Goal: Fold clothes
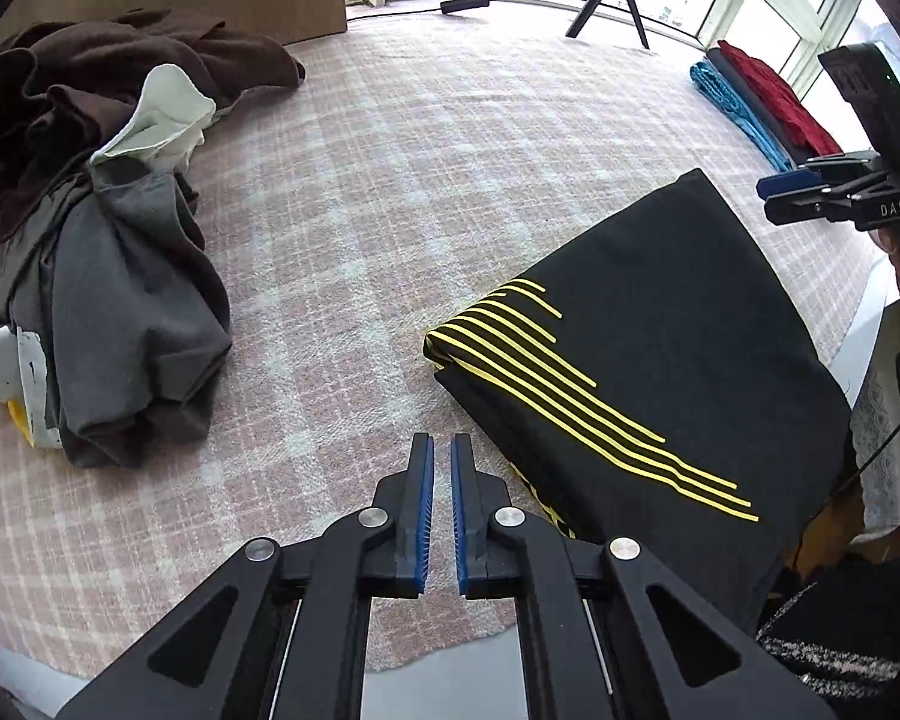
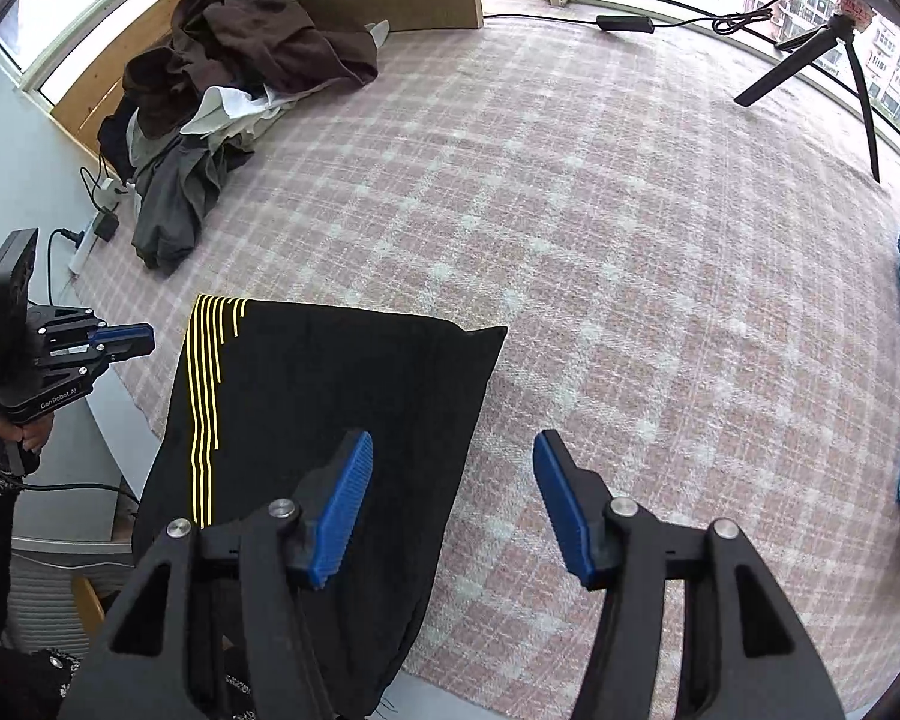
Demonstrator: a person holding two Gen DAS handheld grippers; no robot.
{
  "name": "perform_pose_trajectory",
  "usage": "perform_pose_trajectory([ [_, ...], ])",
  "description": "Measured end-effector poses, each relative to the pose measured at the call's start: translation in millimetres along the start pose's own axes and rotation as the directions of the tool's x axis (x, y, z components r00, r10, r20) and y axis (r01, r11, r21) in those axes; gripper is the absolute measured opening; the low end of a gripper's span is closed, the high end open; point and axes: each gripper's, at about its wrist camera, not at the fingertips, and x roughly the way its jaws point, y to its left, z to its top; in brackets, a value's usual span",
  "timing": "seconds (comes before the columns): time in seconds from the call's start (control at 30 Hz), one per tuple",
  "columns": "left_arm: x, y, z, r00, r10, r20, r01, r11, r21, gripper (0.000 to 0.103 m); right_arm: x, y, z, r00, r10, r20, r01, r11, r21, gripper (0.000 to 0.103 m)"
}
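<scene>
A black garment with yellow stripes (image 1: 648,360) lies folded flat on the pink plaid cloth, its near end hanging over the front edge; it also shows in the right wrist view (image 2: 330,408). My left gripper (image 1: 441,447) is shut and empty, just left of the garment's near corner, above the cloth. My right gripper (image 2: 453,450) is open and empty, above the garment's right edge. The right gripper shows in the left wrist view (image 1: 780,192) at the far right. The left gripper shows in the right wrist view (image 2: 144,339) at the left.
A heap of unfolded brown, grey and white clothes (image 1: 108,192) lies at the left. Folded red, dark and blue items (image 1: 756,102) lie at the far right. A black tripod (image 1: 612,0) and cable stand by the windows. A power strip (image 2: 90,234) lies left.
</scene>
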Motion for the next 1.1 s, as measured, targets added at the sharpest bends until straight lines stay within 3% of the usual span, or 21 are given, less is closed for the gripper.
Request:
perform_pose_trajectory([
  [0.1,11.3,7.1,4.2,1.0,-0.013,0.001,0.013,0.999,0.048,0.005,6.3,0.0,2.7,1.0,0.026,-0.013,-0.026,1.0,-0.002,0.055],
  [0.23,23.4,16.8,11.1,0.999,-0.054,-0.003,0.054,0.998,0.045,0.005,14.4,-2.4,8.6,0.999,0.044,-0.026,-0.044,0.999,-0.002,0.055],
  [0.33,25.5,19.5,14.5,0.995,-0.1,0.003,0.1,0.994,0.048,0.012,19.4,-9.5,15.0,0.997,0.067,-0.036,-0.066,0.998,0.02,0.055],
  [0.57,26.1,12.5,13.8,0.991,-0.136,-0.021,0.137,0.987,0.078,0.012,29.7,-17.5,21.2,0.996,0.078,-0.048,-0.076,0.996,0.04,0.055],
  [1.1,21.5,7.9,11.7,0.988,-0.15,-0.024,0.152,0.982,0.11,0.017,41.1,-16.0,20.6,0.993,0.086,-0.087,-0.083,0.996,0.03,0.055],
])
